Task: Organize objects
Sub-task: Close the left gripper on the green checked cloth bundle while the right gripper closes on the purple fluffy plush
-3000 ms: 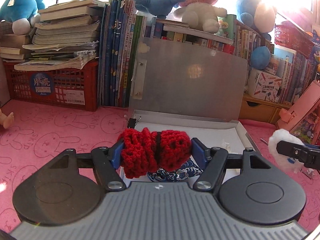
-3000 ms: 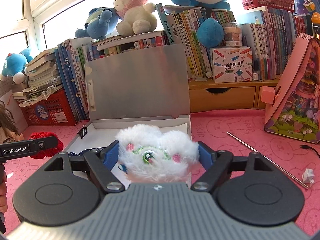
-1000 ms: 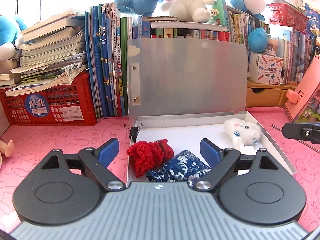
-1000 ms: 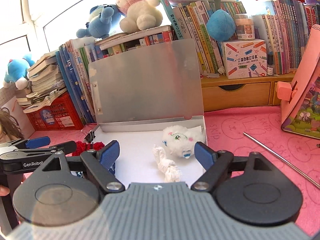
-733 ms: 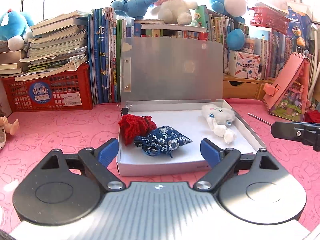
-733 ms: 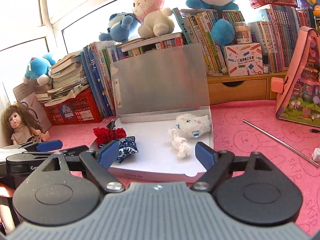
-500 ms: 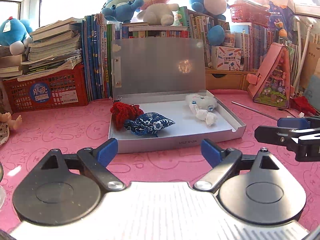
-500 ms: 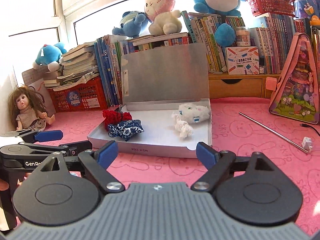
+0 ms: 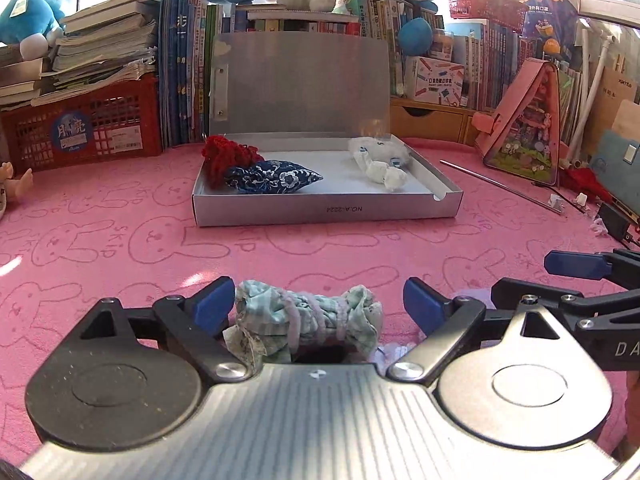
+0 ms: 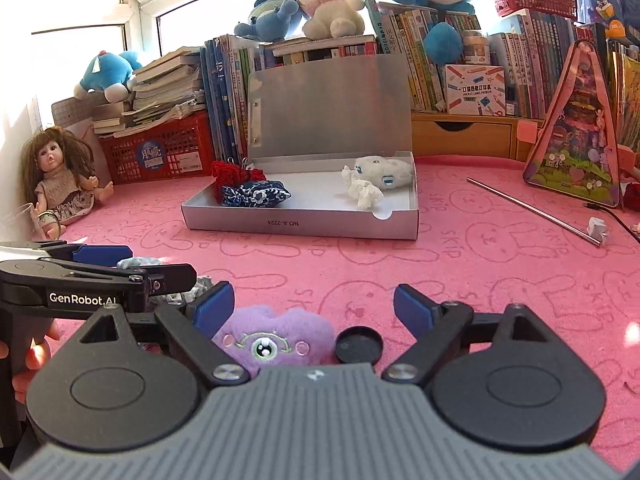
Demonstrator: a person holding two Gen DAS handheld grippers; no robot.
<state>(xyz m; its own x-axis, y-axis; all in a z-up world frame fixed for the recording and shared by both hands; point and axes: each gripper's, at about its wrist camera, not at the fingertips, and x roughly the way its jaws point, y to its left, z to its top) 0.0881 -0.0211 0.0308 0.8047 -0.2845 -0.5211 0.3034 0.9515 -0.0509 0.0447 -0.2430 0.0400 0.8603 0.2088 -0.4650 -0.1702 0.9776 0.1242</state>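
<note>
left wrist view: the left gripper (image 9: 318, 306) is low over the pink tabletop (image 9: 120, 240), its fingers spread wide with a pale green cloth bundle (image 9: 306, 322) lying between them in the lower middle of the frame, near the left pad but not pinched. three seconds ago these fingers were clamped on the red knitted piece (image 9: 228, 158); that piece now lies in the silver box (image 9: 328, 214) at centre frame, at its left end, touching the blue patterned pouch (image 9: 272, 176). the white plush toy (image 9: 380, 160) that the other gripper carried now sits at the box's right end.

in the right wrist view, the right gripper (image 10: 314, 308) is also open and holds nothing. a purple plush toy (image 10: 276, 340) lies between its fingers at lower centre, with a small black round cap (image 10: 358, 346) just beside it on the tabletop. the left gripper's fingers show at the left edge of this frame, near the purple toy.

both tools have pulled well back from the box in the last second. i judge that one round of placing is done and the next pair of pickups is being lined up: the cloth bundle for the left, the purple toy for the right. neither is grasped yet, and the box lid (image 9: 300, 84) stands upright.
</note>
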